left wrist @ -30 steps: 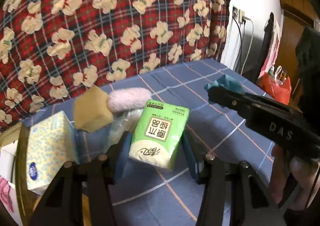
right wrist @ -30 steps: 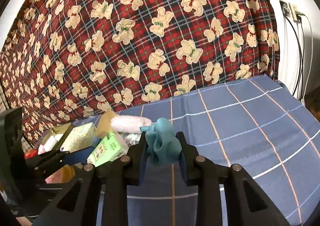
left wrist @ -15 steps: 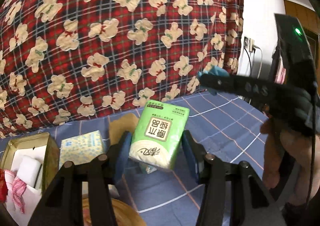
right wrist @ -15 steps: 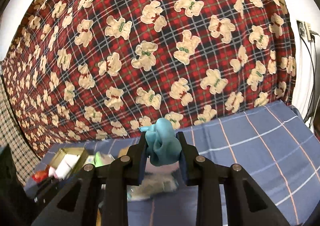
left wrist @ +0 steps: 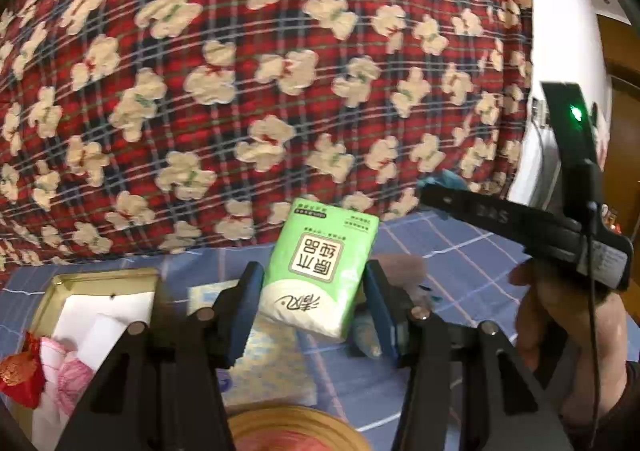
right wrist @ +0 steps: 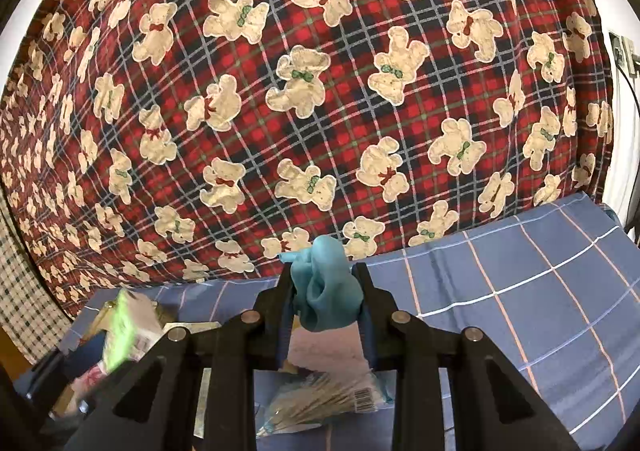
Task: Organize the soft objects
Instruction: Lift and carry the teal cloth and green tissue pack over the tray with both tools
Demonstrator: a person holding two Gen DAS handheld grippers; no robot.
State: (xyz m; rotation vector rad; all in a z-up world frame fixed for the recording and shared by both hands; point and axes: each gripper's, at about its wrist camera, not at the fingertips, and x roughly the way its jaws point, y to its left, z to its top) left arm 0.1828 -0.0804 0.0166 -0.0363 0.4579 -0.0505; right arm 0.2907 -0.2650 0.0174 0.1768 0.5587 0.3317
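Observation:
My left gripper [left wrist: 316, 287] is shut on a green tissue pack [left wrist: 320, 267], held upright above the blue checked sheet [left wrist: 460, 247]. My right gripper [right wrist: 325, 291] is shut on a crumpled teal cloth [right wrist: 326, 293], raised over the sheet [right wrist: 520, 283]. In the left wrist view the right gripper [left wrist: 444, 195] reaches in from the right with a bit of the teal cloth [left wrist: 448, 179] at its tip, and a hand [left wrist: 560, 315] grips it. The green pack [right wrist: 120, 331] shows blurred at the lower left of the right wrist view.
A gold tin [left wrist: 100, 279] with white, pink and red soft items sits at the left. A yellow-patterned tissue pack [left wrist: 272, 371] lies under my left gripper, a wooden bowl rim [left wrist: 296, 427] nearer me. A clear barcoded packet [right wrist: 320, 403] lies below my right gripper. A teddy-bear plaid blanket [right wrist: 320, 91] rises behind.
Both grippers have swung left and risen with their loads. The tin and bowl came into the left wrist view; the brown sponge and pink fluffy item dropped behind the fingers.

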